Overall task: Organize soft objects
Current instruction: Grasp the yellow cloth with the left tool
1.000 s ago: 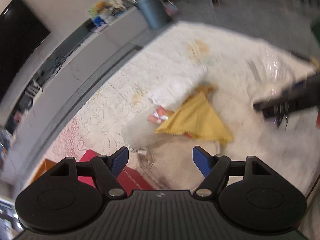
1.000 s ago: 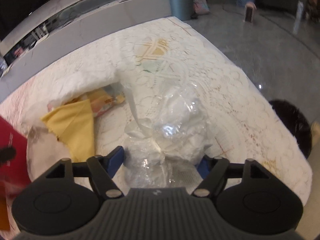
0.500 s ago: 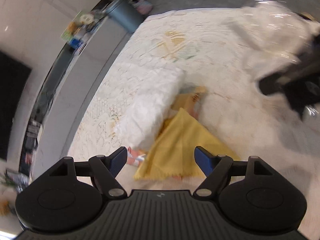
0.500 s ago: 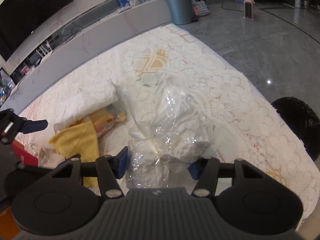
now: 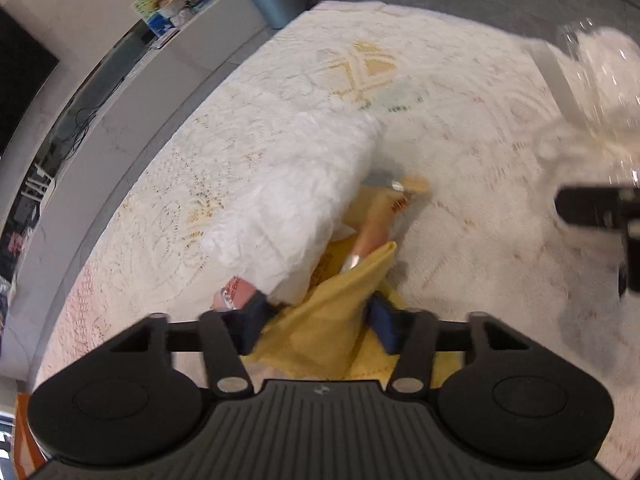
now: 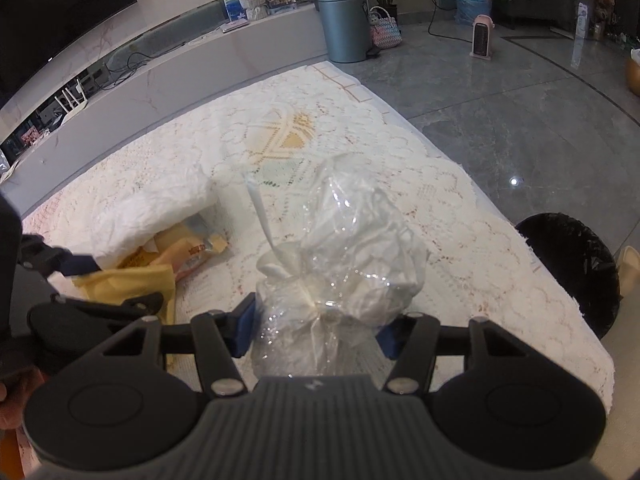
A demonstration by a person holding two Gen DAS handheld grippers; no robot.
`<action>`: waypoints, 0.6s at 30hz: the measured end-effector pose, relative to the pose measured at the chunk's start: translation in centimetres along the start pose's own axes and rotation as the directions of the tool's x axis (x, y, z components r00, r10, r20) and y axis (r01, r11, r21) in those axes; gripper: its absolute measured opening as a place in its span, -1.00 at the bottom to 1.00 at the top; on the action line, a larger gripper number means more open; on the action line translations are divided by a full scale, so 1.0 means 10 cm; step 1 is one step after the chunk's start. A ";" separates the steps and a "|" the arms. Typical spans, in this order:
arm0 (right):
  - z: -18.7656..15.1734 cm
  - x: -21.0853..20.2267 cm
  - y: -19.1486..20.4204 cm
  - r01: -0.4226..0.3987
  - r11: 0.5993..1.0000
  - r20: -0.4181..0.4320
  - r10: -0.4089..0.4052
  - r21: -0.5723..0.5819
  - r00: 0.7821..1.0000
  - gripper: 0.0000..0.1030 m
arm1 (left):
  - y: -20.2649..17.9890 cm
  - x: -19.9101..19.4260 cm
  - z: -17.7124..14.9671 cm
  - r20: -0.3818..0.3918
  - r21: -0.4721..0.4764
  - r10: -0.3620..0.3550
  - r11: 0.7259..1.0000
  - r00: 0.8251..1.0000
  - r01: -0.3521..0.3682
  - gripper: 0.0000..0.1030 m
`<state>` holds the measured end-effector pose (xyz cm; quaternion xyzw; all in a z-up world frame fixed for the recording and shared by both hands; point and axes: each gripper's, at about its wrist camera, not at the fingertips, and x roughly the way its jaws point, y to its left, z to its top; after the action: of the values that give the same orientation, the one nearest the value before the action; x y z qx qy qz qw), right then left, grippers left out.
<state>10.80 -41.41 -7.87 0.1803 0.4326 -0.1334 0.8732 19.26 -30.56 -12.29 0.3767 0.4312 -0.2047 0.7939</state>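
Note:
A yellow cloth [image 5: 328, 320] lies on the lace-covered table [image 5: 460, 184], partly under a crumpled white paper sheet [image 5: 296, 196] and over a snack wrapper [image 5: 380, 216]. My left gripper [image 5: 316, 318] is open, its blue pads on either side of the cloth's raised fold. My right gripper [image 6: 316, 326] is shut on a clear plastic bag [image 6: 344, 256] with white stuffing inside, held above the table. The bag also shows in the left wrist view [image 5: 600, 92]. The yellow cloth [image 6: 132, 284] and white paper [image 6: 160, 208] show at the left of the right wrist view.
A black bin [image 6: 576, 268] stands on the floor past the table's right edge. A grey-blue trash can [image 6: 344, 24] and a low TV bench [image 6: 160, 68] lie beyond the far edge. A small pink heater [image 6: 482, 40] sits on the floor.
My left gripper has dropped down and forward onto the yellow cloth, its pads now flanking the fold. My right gripper keeps the plastic bag, lifted slightly.

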 end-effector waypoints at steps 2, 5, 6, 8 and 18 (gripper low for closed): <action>0.00 -0.01 -0.02 -0.005 1.000 0.001 0.005 0.013 1.000 0.13 | 0.00 -0.03 0.00 -0.016 -0.005 -0.013 1.000 1.000 0.013 -0.24; -0.01 -0.01 -0.02 -0.004 1.000 0.001 0.004 0.010 1.000 0.13 | 0.00 -0.13 0.03 -0.043 -0.012 -0.054 0.999 0.998 0.053 -0.71; 0.00 0.00 -0.01 -0.005 1.000 0.000 0.005 0.008 1.000 0.13 | -0.02 -0.16 0.04 -0.048 -0.010 -0.054 0.999 0.997 0.053 -0.74; 0.00 0.01 -0.01 -0.003 1.000 -0.002 0.003 0.009 1.000 0.13 | -0.05 -0.24 0.03 -0.055 0.009 -0.037 0.999 0.998 0.038 -0.85; -0.02 -0.02 -0.01 -0.017 1.000 0.004 0.017 -0.004 1.000 0.12 | -0.03 -0.65 0.00 0.007 0.016 0.002 1.000 1.000 -0.003 -0.87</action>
<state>10.52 -41.40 -7.88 0.1819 0.4297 -0.1256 0.8755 15.54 -30.70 -6.96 0.3831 0.4263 -0.2086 0.7925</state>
